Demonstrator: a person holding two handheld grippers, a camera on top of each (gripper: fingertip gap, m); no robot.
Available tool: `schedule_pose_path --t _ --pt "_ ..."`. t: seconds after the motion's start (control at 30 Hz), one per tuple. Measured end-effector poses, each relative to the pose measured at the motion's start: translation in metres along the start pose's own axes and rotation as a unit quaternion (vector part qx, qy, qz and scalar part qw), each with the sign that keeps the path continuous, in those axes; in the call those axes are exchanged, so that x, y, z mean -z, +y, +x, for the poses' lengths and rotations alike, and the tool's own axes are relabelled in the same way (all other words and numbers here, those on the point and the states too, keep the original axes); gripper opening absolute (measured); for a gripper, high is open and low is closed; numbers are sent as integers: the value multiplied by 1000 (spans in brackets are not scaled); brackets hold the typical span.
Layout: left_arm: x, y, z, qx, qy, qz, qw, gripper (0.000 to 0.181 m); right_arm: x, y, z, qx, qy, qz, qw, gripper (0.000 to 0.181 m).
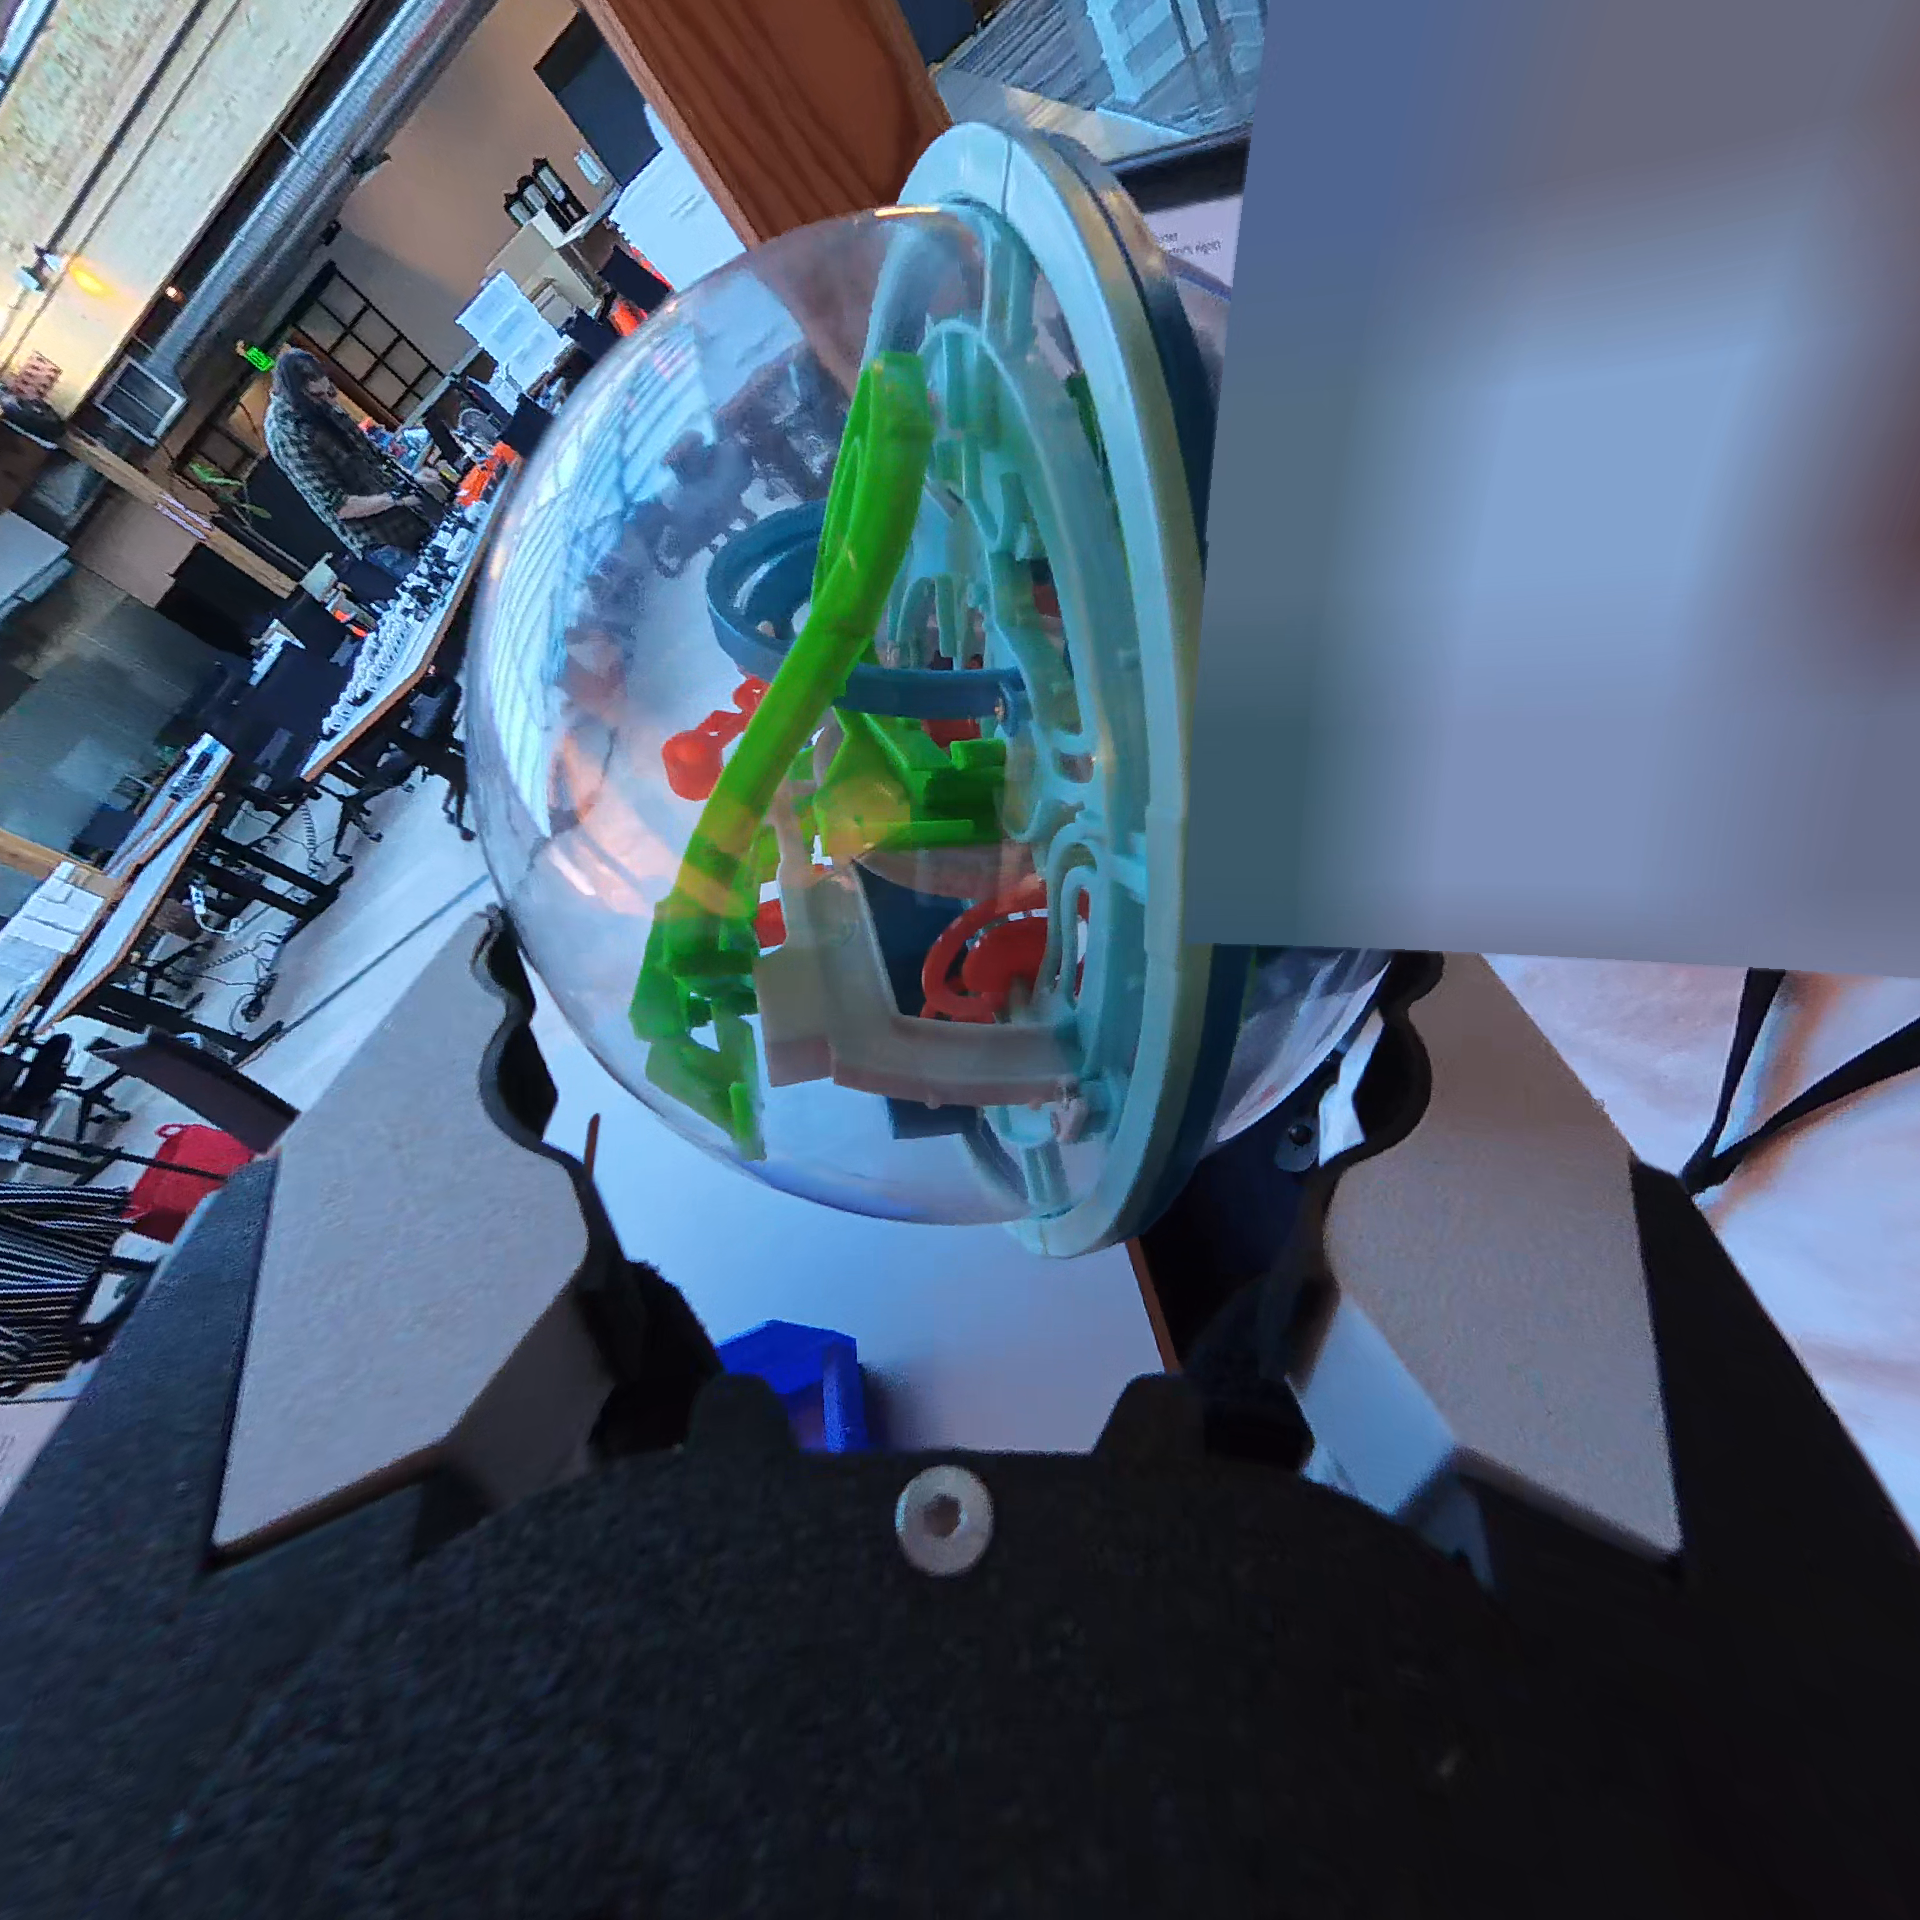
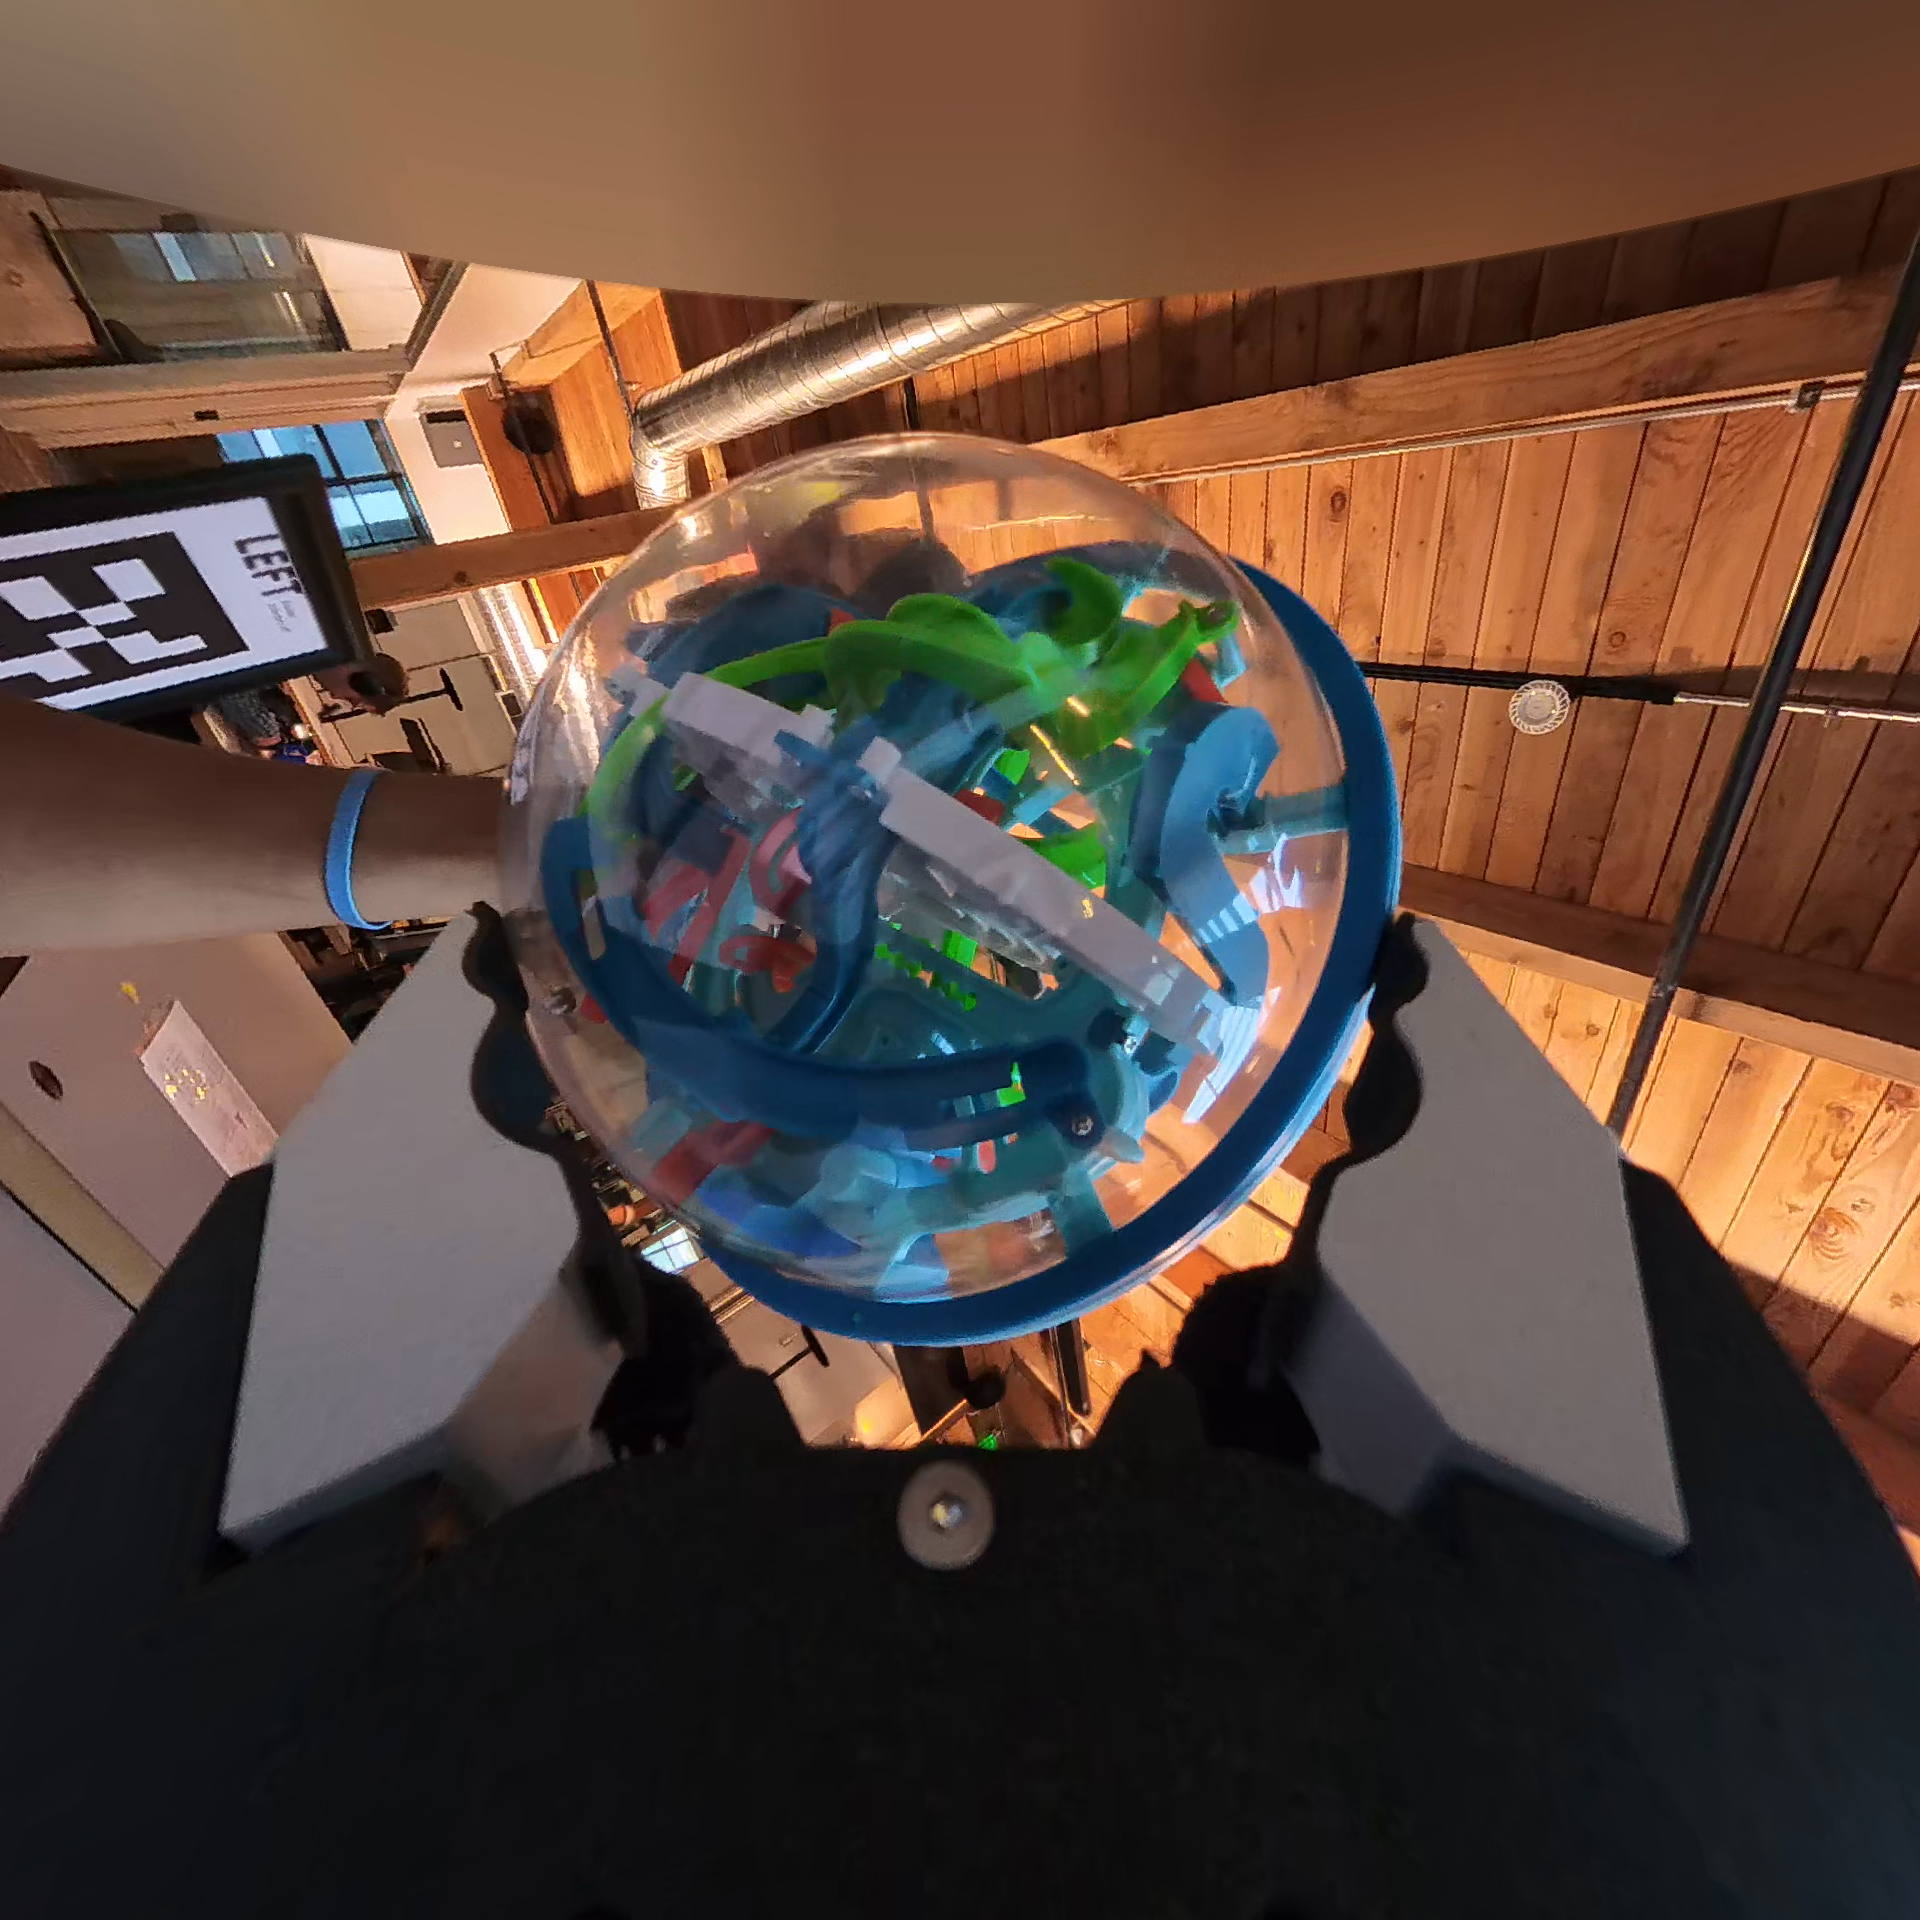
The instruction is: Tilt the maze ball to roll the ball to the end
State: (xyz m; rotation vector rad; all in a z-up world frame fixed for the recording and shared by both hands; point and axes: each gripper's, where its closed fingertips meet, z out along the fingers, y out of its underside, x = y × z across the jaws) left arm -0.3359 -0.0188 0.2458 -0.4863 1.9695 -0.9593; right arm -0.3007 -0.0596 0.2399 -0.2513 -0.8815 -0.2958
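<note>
The maze ball (image 1: 831, 727) is a clear sphere with green, blue, red and white tracks inside and a pale ring around its middle. My left gripper (image 1: 945, 987) is shut on it, one finger on each side, and holds it in the air with the ring nearly upright. In the right wrist view the maze ball (image 2: 935, 883) shows a dark blue ring. My right gripper (image 2: 940, 956) is shut on it from below, looking up. I cannot make out the small ball inside.
A white table (image 1: 935, 1299) with a blue block (image 1: 795, 1392) lies below the maze ball. Desks and a person (image 1: 322, 457) are far off at the left. A forearm with a blue wristband (image 2: 208, 831) and a marker plate (image 2: 156, 592) are at the left. A wooden ceiling (image 2: 1558, 623) is above.
</note>
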Motion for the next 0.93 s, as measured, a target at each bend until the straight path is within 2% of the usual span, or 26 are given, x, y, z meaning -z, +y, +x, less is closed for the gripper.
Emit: schedule_pose_path --t 0.33,0.67,0.93 --pt "0 1 -6 23 25 20 999 155 -3 -3 4 -8 -4 14 1000 154" --pt "-5 7 -14 64 49 45 996 155 0 4 9 -36 -4 -6 999 154" --pt "-6 23 -27 102 46 60 992 155 2 26 8 -71 -9 -49 996 154"
